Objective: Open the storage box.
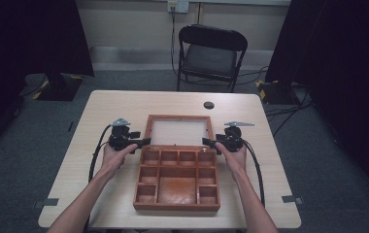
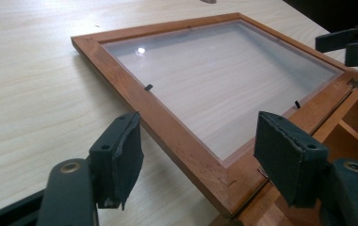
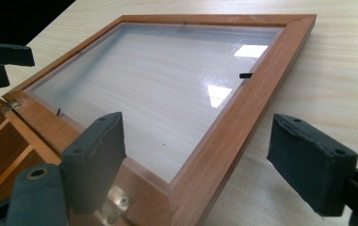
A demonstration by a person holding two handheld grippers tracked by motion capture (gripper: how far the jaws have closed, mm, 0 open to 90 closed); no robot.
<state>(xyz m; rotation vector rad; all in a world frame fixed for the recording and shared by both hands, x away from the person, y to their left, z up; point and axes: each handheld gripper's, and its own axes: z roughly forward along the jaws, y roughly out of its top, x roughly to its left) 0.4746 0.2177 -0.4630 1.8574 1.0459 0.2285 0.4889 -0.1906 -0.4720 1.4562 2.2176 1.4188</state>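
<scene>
The left gripper, jaws spread, sits at the near left corner of the glazed lid; the right gripper, jaws likewise spread, sits at its near right corner. The frame corner lies between each pair of jaws, untouched. The lid lies flat, opened away from the wooden compartment box, hinged along the box's far edge. Box and lid together run near to far across the middle of the table.

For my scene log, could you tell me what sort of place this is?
Probably an indoor recording room: black curtains, a folding chair, a table bearing an opened wooden box.
</scene>
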